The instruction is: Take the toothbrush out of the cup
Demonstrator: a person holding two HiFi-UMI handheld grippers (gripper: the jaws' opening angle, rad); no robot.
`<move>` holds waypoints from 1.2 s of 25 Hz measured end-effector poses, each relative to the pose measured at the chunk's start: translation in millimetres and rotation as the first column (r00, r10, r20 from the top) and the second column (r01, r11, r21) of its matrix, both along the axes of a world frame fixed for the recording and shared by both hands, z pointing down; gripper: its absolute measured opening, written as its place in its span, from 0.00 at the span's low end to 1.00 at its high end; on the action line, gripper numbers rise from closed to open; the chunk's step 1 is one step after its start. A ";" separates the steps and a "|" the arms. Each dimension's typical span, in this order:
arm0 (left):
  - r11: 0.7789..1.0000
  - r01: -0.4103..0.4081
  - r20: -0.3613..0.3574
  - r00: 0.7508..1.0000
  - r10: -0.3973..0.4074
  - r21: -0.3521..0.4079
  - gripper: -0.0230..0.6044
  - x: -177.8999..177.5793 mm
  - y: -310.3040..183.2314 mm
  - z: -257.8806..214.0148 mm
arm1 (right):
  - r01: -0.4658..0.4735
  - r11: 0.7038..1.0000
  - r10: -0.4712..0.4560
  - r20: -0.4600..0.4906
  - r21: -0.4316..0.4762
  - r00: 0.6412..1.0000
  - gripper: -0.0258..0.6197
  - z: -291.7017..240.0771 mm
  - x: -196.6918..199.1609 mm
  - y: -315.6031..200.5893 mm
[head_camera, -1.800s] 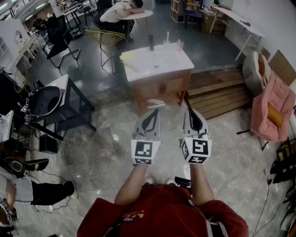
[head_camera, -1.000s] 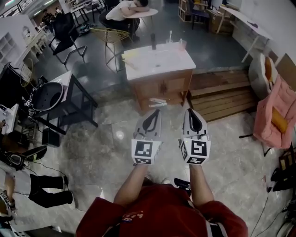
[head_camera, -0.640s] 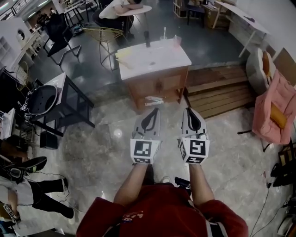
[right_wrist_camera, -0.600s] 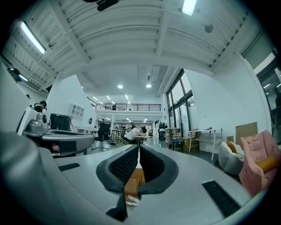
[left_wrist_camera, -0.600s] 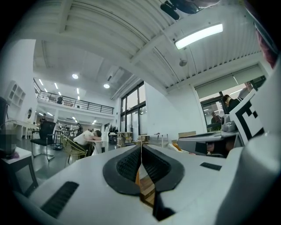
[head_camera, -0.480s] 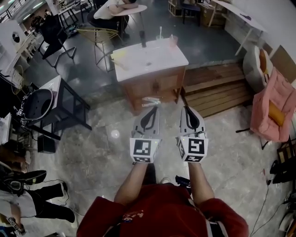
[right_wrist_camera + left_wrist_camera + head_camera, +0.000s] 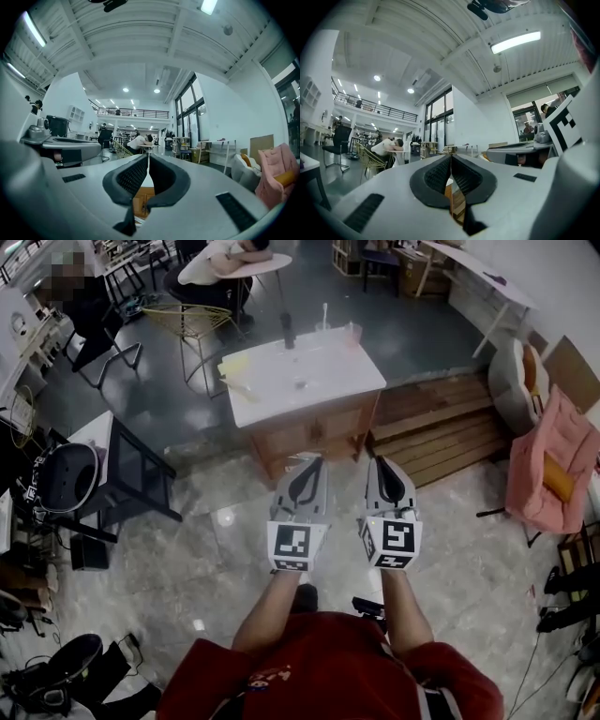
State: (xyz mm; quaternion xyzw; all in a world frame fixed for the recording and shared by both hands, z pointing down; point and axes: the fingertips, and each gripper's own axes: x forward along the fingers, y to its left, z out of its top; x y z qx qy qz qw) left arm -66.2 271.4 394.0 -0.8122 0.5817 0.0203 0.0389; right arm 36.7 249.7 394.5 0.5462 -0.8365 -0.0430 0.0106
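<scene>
A wooden cabinet with a white top [image 7: 309, 381] stands ahead of me in the head view. At its far edge a thin white toothbrush [image 7: 324, 313] stands upright in a small cup [image 7: 322, 328], with a pinkish cup [image 7: 353, 333] to its right and a dark bottle [image 7: 289, 332] to its left. My left gripper [image 7: 313, 461] and right gripper [image 7: 379, 461] are held side by side over the floor, short of the cabinet's front. Both are shut with nothing between the pads. Seen in its own view, the left gripper [image 7: 451, 157] has its jaws pressed together, as does the right gripper [image 7: 148, 157] in its own.
Wooden steps [image 7: 441, 427] lie right of the cabinet, with a pink armchair [image 7: 555, 465] beyond them. A black side table [image 7: 127, 460] stands at the left. Behind the cabinet are a yellow wire chair [image 7: 192, 324] and a person slumped over a round table [image 7: 230, 259]. A yellow item [image 7: 234, 367] lies on the cabinet top.
The cabinet has drifted nearer and slightly left in the head view as I move toward it. Both grippers remain shut and side by side.
</scene>
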 end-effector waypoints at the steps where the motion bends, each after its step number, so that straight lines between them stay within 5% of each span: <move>1: 1.000 -0.002 -0.003 1.000 0.002 0.001 0.08 -5.7 -6.6 -0.7 | -0.003 1.000 0.003 -0.002 0.001 1.000 0.09 -0.3 -5.4 -6.2; 15: 0.998 -0.069 -0.013 0.998 0.069 0.012 0.08 -66.5 -88.7 3.1 | -0.072 0.997 0.073 -0.018 0.034 0.997 0.09 -5.1 -66.6 -78.5; 30: 0.992 -0.123 -0.032 0.992 0.123 0.017 0.08 -53.0 -152.6 5.7 | -0.105 0.994 0.105 -0.019 0.038 0.994 0.09 2.0 -56.8 -137.4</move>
